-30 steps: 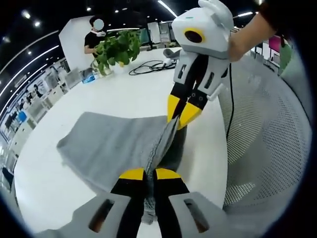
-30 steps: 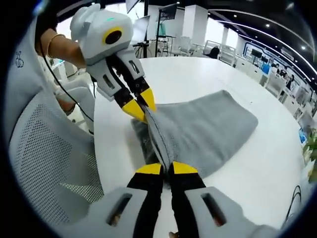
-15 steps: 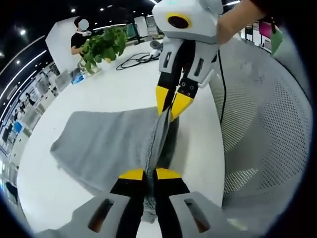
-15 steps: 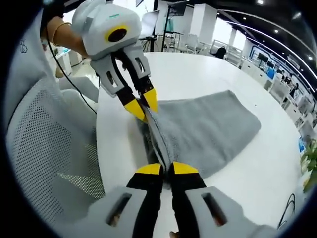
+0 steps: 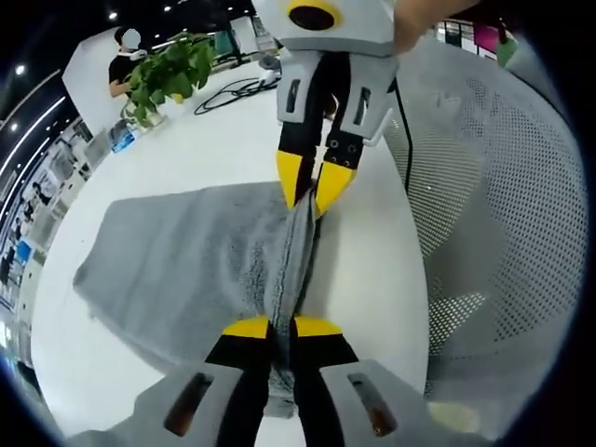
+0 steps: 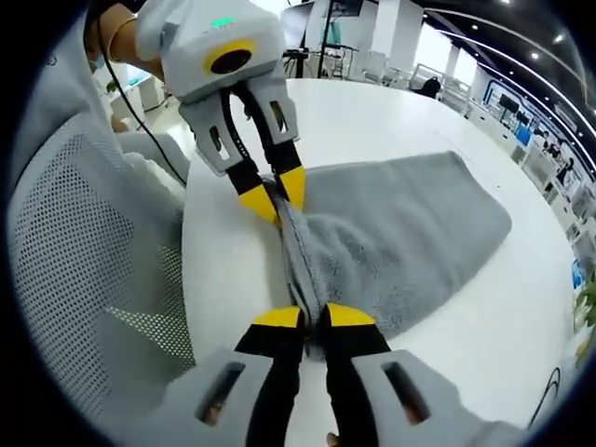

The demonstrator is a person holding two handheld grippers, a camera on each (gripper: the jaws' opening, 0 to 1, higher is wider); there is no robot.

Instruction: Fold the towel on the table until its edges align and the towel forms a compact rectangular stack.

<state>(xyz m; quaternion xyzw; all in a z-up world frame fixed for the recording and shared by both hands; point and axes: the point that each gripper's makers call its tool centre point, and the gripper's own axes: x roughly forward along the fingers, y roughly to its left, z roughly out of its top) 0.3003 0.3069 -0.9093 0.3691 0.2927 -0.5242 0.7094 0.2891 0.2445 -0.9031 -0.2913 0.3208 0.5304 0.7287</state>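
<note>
The left gripper (image 5: 281,327) and right gripper (image 6: 313,316) each clamp one end of the grey terry towel's (image 5: 186,256) near edge. That edge is stretched taut between them above the round white table (image 5: 205,140).

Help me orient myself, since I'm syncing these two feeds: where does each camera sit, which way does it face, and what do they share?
Left gripper view: rides the left gripper, looking along its jaws over the grey terry towel toward the potted green plant; the right gripper and a hand enter above.
Right gripper view: rides the right gripper, facing back; the left gripper and a wrist show.
Shared: both grippers, towel edge between them, round white table, white mesh chair.
</note>
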